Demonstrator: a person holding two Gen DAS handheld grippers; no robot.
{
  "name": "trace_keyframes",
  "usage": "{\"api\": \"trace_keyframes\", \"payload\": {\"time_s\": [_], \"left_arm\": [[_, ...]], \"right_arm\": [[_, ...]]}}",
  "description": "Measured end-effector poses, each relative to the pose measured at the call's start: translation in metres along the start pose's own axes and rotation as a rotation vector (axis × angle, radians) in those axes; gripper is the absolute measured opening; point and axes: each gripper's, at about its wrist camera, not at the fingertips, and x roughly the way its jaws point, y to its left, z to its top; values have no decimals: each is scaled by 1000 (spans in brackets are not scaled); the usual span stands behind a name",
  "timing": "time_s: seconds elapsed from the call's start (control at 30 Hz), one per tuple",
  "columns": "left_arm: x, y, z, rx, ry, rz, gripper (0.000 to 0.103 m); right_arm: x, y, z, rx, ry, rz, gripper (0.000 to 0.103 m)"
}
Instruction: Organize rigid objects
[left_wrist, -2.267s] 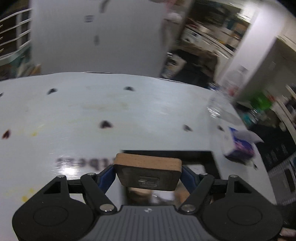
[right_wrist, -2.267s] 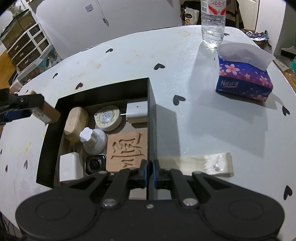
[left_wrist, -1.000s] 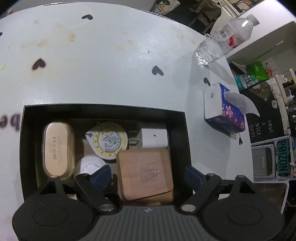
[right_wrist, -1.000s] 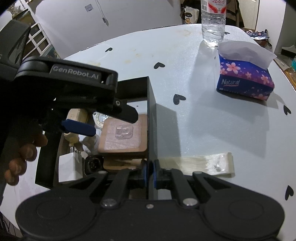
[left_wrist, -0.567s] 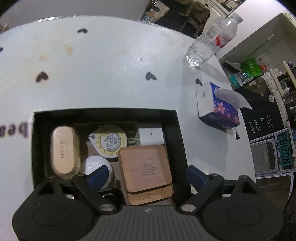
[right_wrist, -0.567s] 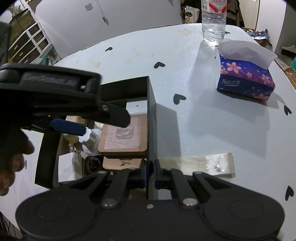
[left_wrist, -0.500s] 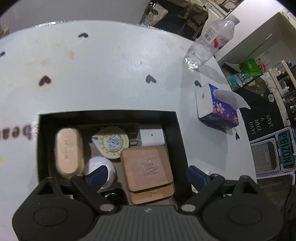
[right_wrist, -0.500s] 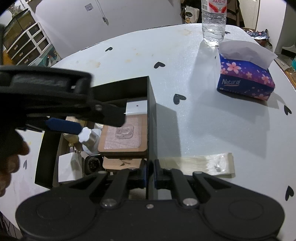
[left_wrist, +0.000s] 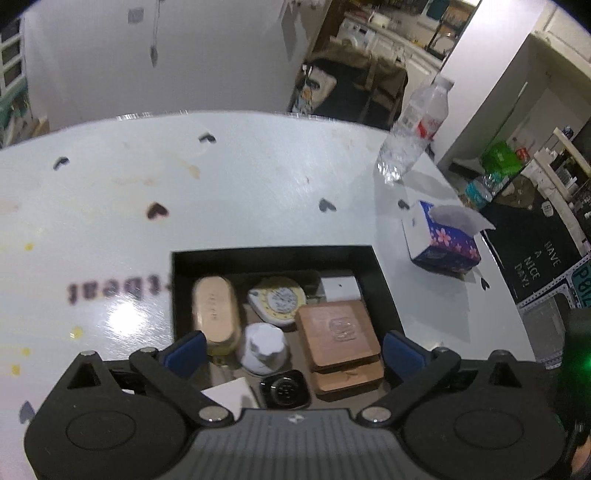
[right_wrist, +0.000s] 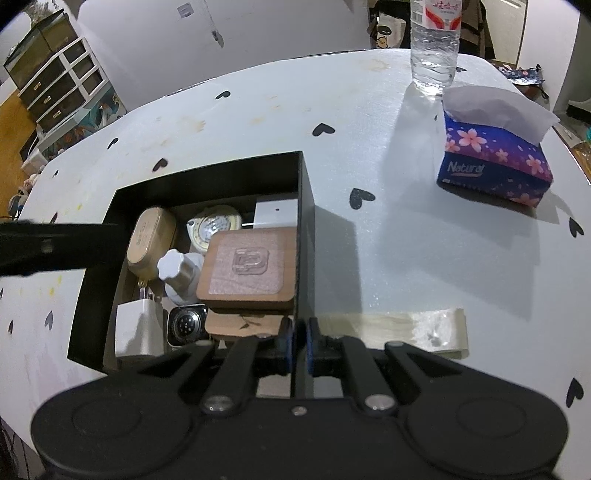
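Observation:
A black box on the white table holds several small items. A wooden block with an embossed logo lies on top of a second wooden block at the box's right side. My left gripper hovers above the box, its jaws opening wide and touching nothing. In the right wrist view its black frame crosses the left edge. My right gripper is shut on the box's right wall, next to the logo block.
Also in the box: a beige oval case, round tape measure, white charger, white-capped bottle, watch, white adapter. A tissue box, water bottle and pale strip stand to the right.
The left gripper set the logo block on the other block in the box, let go, widened its jaws, then rose and drew back to the left. The right gripper kept still.

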Motion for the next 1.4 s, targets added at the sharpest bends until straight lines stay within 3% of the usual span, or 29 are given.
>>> {"api": "trace_keyframes", "payload": {"time_s": [0.27,0.67,0.77,0.93,1.17,1.4], "left_arm": [[-33,15,-24,-1,-104,51,103],[-58,33,-63,-49,-167,97,103],[-62,34,-68,-53,-178,105,103],[-67,34,-71,-58,-196,106,103],[-73,33,-76,-50,-224,115,103],[-81,33,-80,-38,-257,134,103]], "right_arm": [[0,1,0,-16,0,-6,8],[-3,3,0,-17,-3,-18,9],[-13,3,1,-9,-28,-34,16],[-50,9,2,-25,-121,-7,19],[-92,23,-10,-69,-244,-11,39],[-109,25,-34,-82,-297,-45,62]]}}
